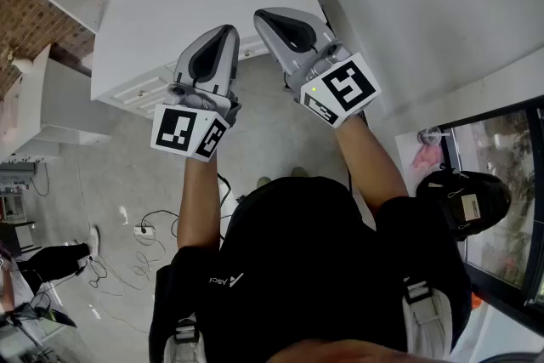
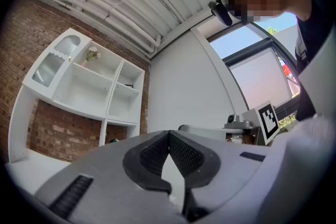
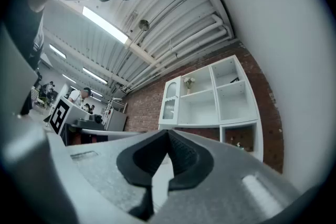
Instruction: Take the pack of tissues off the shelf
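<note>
Both grippers are raised in front of me, side by side, and hold nothing. My left gripper (image 1: 226,31) (image 2: 169,135) is shut, its black pads touching. My right gripper (image 1: 260,14) (image 3: 168,134) is shut too. They point toward a white shelf unit (image 2: 89,86) (image 3: 210,97) on a brick wall, still some way off. A small vase of flowers (image 2: 93,53) (image 3: 188,83) stands on an upper shelf. On the shelf to its right lies a dark item (image 2: 130,85) (image 3: 234,80). I cannot make out a pack of tissues in any view.
A white cabinet top (image 1: 187,4) lies ahead of the grippers and a white wall (image 1: 425,4) rises at the right. A window (image 1: 501,183) and a black bag (image 1: 463,200) are at my right. Cables (image 1: 144,229) trail on the floor at left.
</note>
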`<control>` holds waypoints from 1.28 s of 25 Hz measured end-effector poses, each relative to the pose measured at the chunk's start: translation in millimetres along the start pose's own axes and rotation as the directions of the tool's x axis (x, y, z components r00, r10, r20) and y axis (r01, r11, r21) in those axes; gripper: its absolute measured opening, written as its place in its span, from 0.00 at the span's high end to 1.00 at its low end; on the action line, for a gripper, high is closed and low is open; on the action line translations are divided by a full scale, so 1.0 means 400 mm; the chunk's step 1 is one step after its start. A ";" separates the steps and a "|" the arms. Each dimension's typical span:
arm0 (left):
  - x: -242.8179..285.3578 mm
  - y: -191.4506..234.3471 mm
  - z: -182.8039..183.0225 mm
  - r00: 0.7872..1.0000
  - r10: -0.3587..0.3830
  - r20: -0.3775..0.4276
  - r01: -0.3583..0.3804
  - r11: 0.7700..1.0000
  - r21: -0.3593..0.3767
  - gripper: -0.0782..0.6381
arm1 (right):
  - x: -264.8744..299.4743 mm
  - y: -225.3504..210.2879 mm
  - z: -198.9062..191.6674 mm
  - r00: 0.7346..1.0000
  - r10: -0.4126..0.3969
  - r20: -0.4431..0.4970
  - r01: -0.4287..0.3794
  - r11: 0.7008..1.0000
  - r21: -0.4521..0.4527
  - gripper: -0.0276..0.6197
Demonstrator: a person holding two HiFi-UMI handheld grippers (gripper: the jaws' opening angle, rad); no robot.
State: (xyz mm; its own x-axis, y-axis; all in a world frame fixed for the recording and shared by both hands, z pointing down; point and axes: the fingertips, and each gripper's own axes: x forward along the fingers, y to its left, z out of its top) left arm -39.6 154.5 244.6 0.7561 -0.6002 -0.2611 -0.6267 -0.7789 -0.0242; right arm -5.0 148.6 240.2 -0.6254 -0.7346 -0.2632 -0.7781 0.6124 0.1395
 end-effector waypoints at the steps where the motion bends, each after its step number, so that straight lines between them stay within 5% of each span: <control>1: 0.002 -0.003 -0.001 1.000 0.001 -0.001 -0.001 1.000 0.001 0.89 | -0.002 0.000 0.001 1.000 0.008 0.001 -0.008 1.000 0.006 0.95; 21: 0.139 -0.060 -0.054 0.996 0.087 -0.021 -0.086 0.996 0.016 0.89 | -0.078 -0.150 -0.015 0.997 0.069 0.021 -0.070 0.997 0.043 0.95; 32: 0.236 0.049 -0.088 0.997 0.081 -0.005 -0.081 0.997 0.011 0.89 | 0.014 -0.253 -0.050 0.999 0.043 0.012 -0.044 0.999 0.013 0.95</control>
State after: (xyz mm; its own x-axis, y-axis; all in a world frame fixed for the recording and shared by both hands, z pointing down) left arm 26.1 76.4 253.3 0.7035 -0.6623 -0.2578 -0.6880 -0.7256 -0.0132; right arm 68.9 76.7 243.5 -0.6578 -0.7039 -0.2680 -0.7493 0.6475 0.1387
